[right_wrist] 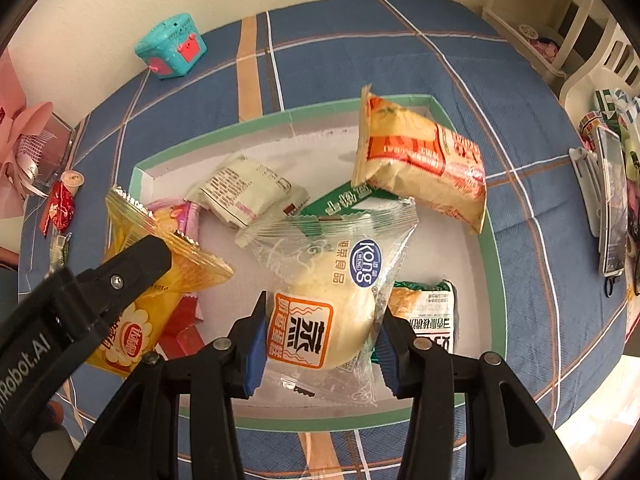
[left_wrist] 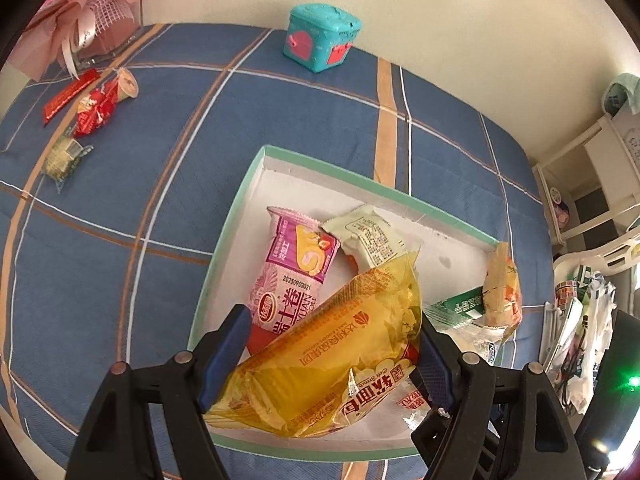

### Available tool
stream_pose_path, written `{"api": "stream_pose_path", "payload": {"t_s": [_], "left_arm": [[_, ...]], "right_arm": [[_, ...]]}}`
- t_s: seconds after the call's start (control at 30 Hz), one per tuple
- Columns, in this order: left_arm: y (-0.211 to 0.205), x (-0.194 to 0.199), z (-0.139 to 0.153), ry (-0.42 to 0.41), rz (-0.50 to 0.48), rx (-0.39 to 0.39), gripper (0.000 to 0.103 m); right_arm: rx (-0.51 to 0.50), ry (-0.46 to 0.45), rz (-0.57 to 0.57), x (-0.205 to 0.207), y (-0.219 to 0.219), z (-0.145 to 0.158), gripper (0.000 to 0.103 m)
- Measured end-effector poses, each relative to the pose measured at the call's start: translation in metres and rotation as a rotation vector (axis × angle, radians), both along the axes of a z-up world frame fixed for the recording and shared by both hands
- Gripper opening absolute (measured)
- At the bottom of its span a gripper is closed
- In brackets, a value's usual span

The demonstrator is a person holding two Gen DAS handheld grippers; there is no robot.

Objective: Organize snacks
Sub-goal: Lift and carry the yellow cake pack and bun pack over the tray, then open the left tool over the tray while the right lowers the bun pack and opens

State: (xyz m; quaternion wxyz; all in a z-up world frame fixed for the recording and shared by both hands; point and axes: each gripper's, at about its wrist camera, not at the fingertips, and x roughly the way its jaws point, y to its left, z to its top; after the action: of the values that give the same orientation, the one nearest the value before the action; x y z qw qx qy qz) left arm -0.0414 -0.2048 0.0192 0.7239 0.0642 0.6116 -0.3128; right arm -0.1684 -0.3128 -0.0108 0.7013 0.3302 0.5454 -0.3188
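A green-rimmed white tray (left_wrist: 240, 200) (right_wrist: 490, 256) lies on the blue checked cloth and holds several snack packets. My left gripper (left_wrist: 332, 356) is shut on a yellow bread packet (left_wrist: 332, 344) over the tray's near left part; the packet also shows in the right wrist view (right_wrist: 136, 280). My right gripper (right_wrist: 320, 340) is shut on a clear bun packet (right_wrist: 328, 304) over the tray's near edge. In the tray lie a pink roll packet (left_wrist: 292, 272), a pale packet (right_wrist: 244, 192), a green packet (right_wrist: 424, 312) and an orange-and-cream packet (right_wrist: 416, 164) leaning on the far right rim.
A teal toy chest (left_wrist: 322, 38) (right_wrist: 172, 46) stands by the wall. Loose snacks lie far left on the cloth: a red stick (left_wrist: 70, 94), a red wrapped candy (left_wrist: 94, 110), a clear packet (left_wrist: 64, 160). A pink gift box (left_wrist: 96, 16) sits at the back left. Shelves and clutter stand right.
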Motion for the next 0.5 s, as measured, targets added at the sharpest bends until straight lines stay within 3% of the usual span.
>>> {"api": "stream_pose_path", "payload": {"t_s": [0.37,0.5], "left_arm": [[0.0015,0.0060,-0.0014,0.028,0.002,-0.020,0.081],[0.0020,0.0063,0.0014,0.029,-0.001,-0.027,0.081]], "right_arm": [[0.008,0.003,-0.006,0.0032,-0.0065,-0.0038,0.049],[0.014,-0.007,-0.011,-0.0012,-0.0086,-0.0010,0.054]]}}
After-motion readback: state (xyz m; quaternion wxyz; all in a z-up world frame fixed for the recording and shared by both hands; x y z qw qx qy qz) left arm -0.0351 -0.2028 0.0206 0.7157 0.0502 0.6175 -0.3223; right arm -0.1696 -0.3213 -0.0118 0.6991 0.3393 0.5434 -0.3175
